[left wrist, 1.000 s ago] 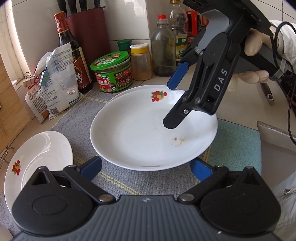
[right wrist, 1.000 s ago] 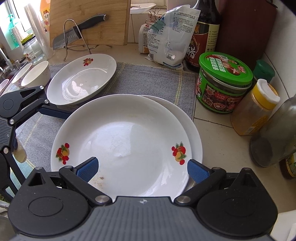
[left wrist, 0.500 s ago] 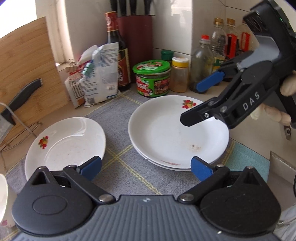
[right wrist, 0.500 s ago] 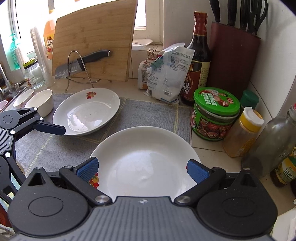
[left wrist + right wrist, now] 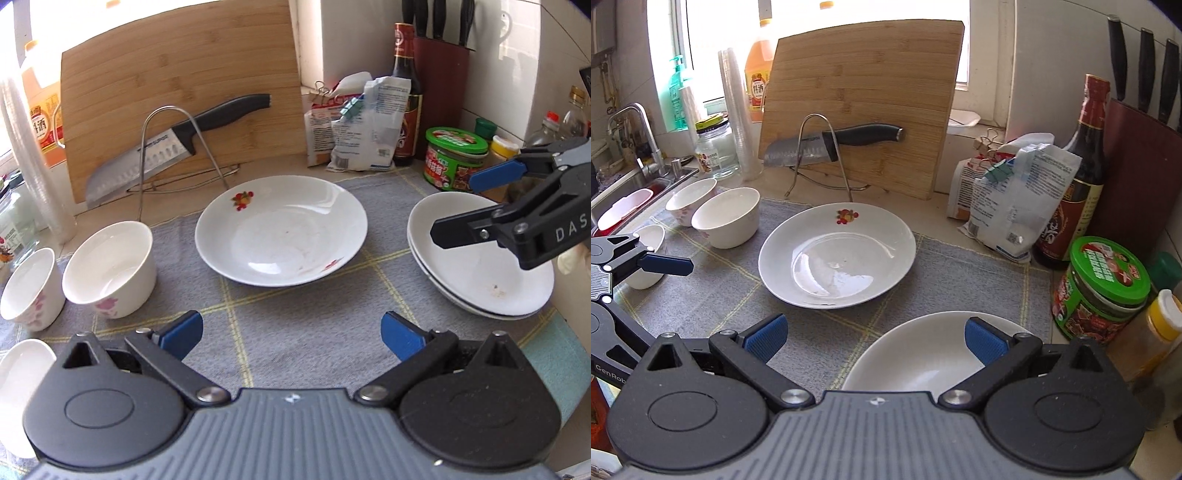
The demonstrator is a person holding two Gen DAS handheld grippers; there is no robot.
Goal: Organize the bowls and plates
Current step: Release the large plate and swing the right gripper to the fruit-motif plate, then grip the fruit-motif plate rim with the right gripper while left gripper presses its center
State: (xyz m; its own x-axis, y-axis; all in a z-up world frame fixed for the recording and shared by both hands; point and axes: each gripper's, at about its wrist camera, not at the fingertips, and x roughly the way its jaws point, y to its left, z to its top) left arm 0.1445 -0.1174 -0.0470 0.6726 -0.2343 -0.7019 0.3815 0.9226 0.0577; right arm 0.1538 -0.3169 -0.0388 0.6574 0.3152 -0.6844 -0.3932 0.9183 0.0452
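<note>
A single white plate (image 5: 280, 230) with a fruit print lies mid-mat; it also shows in the right wrist view (image 5: 836, 256). A stack of two white plates (image 5: 480, 266) sits at the mat's right, seen under the right gripper in its own view (image 5: 923, 354). Three white bowls stand at the left: one (image 5: 110, 267), another (image 5: 29, 282), a third (image 5: 22, 373) at the edge. My left gripper (image 5: 291, 334) is open and empty above the mat, near of the single plate. My right gripper (image 5: 873, 338) is open and empty above the stack; it shows in the left wrist view (image 5: 476, 206).
A grey mat (image 5: 303, 332) covers the counter. A bamboo board (image 5: 184, 92) and a knife (image 5: 173, 140) on a wire stand are at the back. A bag (image 5: 362, 125), sauce bottle (image 5: 404, 85), green-lidded jar (image 5: 454, 158) and knife block (image 5: 439, 74) crowd the right. A sink (image 5: 628, 184) lies far left.
Both grippers have drawn back and up from the stacked plates. The left view has swung left, so the single plate and the bowls have come into view. Both stay open.
</note>
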